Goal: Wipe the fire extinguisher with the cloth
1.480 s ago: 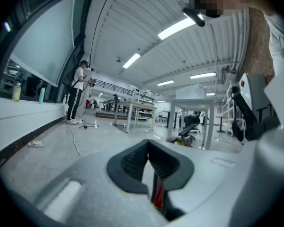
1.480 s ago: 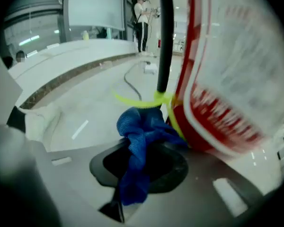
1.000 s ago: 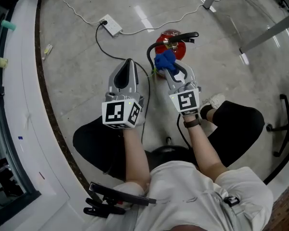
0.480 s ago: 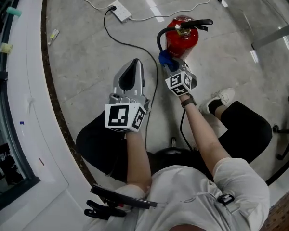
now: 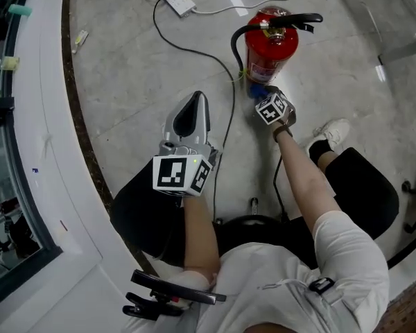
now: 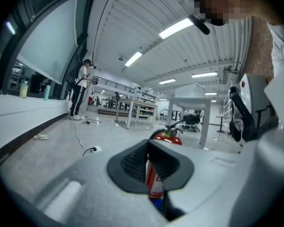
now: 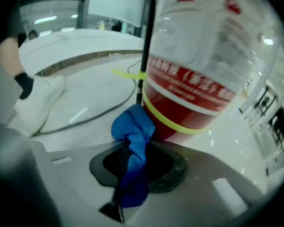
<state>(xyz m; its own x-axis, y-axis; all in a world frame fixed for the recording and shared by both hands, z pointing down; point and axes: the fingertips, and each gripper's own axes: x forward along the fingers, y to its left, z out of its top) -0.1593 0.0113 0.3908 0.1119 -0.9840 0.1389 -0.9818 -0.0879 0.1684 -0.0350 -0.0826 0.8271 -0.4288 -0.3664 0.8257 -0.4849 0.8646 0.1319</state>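
Blue woven cloth (image 7: 132, 136) is pinched in my right gripper (image 7: 137, 162), bunched just past its tips and touching the lower side of the red metal fire extinguisher (image 7: 199, 79). The extinguisher stands upright on the grey floor (image 5: 125, 68), directly ahead of that gripper. My left gripper (image 6: 150, 167) hangs well back from the extinguisher, jaws nearly together, with nothing between them.

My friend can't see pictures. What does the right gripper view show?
The right gripper is shut on a blue cloth, whose bunched end sits against the lower part of a red fire extinguisher with a yellow band. Behind them lie a pale floor and a black cable.
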